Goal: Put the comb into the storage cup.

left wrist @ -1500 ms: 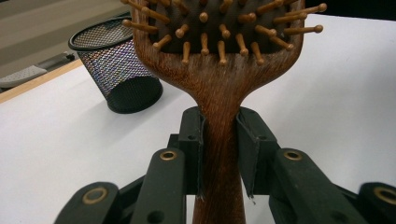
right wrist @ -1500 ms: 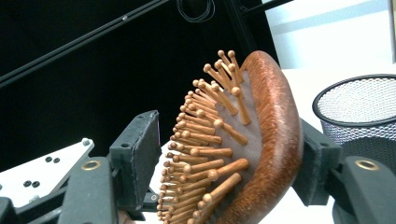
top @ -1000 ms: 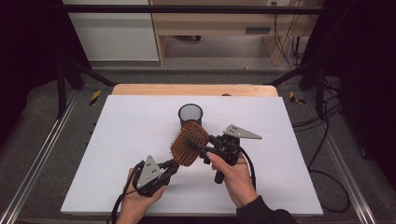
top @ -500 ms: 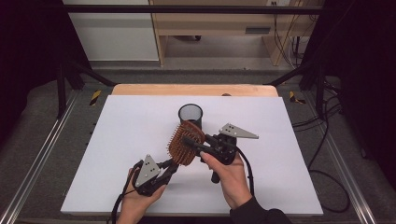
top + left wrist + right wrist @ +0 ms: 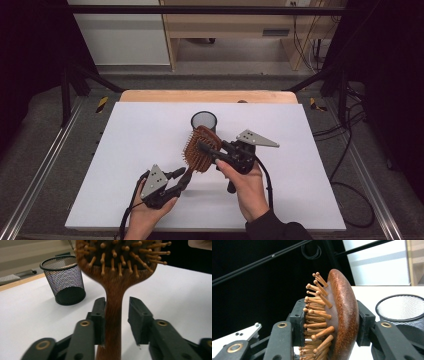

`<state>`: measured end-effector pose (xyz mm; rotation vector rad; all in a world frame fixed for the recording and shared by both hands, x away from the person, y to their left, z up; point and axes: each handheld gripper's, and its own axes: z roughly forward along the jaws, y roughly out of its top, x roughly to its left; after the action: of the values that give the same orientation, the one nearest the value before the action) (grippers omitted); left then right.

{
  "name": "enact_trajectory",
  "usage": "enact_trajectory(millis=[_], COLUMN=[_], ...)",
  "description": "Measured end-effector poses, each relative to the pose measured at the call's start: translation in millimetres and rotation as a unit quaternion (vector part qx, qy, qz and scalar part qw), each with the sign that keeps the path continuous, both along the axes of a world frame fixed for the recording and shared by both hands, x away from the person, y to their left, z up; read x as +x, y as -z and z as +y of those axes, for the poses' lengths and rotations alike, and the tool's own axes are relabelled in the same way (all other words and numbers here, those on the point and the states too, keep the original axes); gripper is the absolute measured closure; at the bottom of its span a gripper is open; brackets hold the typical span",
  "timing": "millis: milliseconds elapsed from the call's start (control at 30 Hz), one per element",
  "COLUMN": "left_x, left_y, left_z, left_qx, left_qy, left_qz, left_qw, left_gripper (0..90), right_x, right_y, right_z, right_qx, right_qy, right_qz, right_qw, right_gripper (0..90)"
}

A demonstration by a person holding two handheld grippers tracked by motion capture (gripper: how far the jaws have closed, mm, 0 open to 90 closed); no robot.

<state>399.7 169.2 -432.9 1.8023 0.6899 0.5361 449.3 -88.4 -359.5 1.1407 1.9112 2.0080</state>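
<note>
With the right tongs [image 5: 202, 147] clamped on the hairbrush [image 5: 200, 149] head and the left tongs [image 5: 116, 312] just opening off its handle, draw the left clear before swinging the brush toward the mesh cup [image 5: 204, 120].

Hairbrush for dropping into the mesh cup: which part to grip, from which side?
Grip the hairbrush by its head, one pad on the smooth rounded back, one on the bristle face, coming from the head's side edge. The right gripper does this now. The narrow handle then stays free to go down into the mesh cup.
</note>
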Motion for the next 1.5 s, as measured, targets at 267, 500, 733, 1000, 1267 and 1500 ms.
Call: enact_trajectory(millis=[267,500,733,1000,1267,1500], left_x=[1.2,3.6,3.8,-3.9,-0.5,-0.3], left_y=[-0.1,0.4,-0.1,-2.6,0.9,2.7], left_z=[13.4,32.4,59.2,100.7,118.6,120.5], left_qx=[-0.017,-0.027,-0.037,-0.044,-0.047,-0.050], left_qy=[-0.029,-0.070,-0.118,-0.157,-0.185,-0.187], left_qz=[-0.002,-0.009,-0.009,-0.018,-0.013,-0.010], left_qw=[0.9994,0.9972,0.9923,0.9865,0.9815,0.9810], left_gripper=[47.8,29.6,10.6,7.5,6.1,5.8], right_x=[15.0,30.9,44.5,50.9,53.6,55.8], right_y=[-5.0,-14.2,-19.5,-19.1,-18.7,-27.4], right_z=[-26.0,-54.1,-77.4,-91.0,-95.1,-97.3], right_qx=[0.007,0.012,0.010,0.002,0.002,0.003], right_qy=[0.043,0.079,0.105,0.122,0.125,0.127], right_qz=[0.006,0.011,0.019,0.021,0.021,0.016], right_qw=[0.9990,0.9967,0.9942,0.9923,0.9920,0.9918], right_gripper=[53.2,52.9,52.8,52.6,52.6,52.6])
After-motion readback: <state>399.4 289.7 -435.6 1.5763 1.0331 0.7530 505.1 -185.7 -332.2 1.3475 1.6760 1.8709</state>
